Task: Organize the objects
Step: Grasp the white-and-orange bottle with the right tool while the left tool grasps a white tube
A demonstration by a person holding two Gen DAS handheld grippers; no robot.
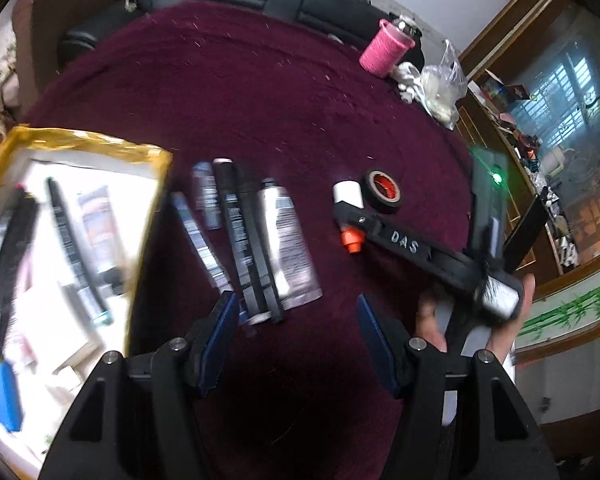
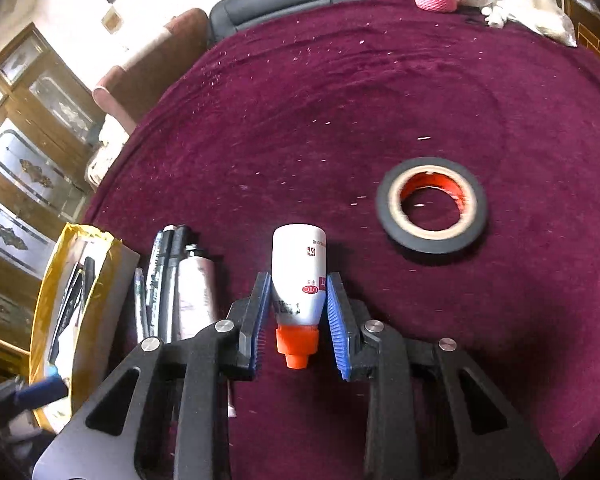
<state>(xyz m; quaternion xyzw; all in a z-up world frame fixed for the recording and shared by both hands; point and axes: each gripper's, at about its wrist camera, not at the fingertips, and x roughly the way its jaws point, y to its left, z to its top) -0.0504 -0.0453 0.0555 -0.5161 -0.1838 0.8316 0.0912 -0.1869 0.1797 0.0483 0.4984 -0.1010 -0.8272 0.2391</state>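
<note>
A white bottle [image 2: 298, 264] with an orange cap lies on the maroon tablecloth, cap towards the right wrist camera. My right gripper [image 2: 299, 276] is shut on it, blue pads against both sides. The left wrist view shows the same bottle [image 1: 348, 194] at the tip of the right gripper [image 1: 350, 216], which a hand holds. My left gripper [image 1: 296, 296] hangs open over the cloth. Just beyond its left finger lie several pens [image 1: 236, 224] and a silver tube [image 1: 286, 240], side by side. Nothing sits between its fingers.
A box with a gold-taped rim [image 1: 80, 144], holding pens and tubes, stands at the left. A black tape roll [image 2: 432, 204] lies right of the bottle. A pink yarn cone [image 1: 384, 48] and a plastic bag [image 1: 440, 88] sit at the far edge. Black seats stand behind the table.
</note>
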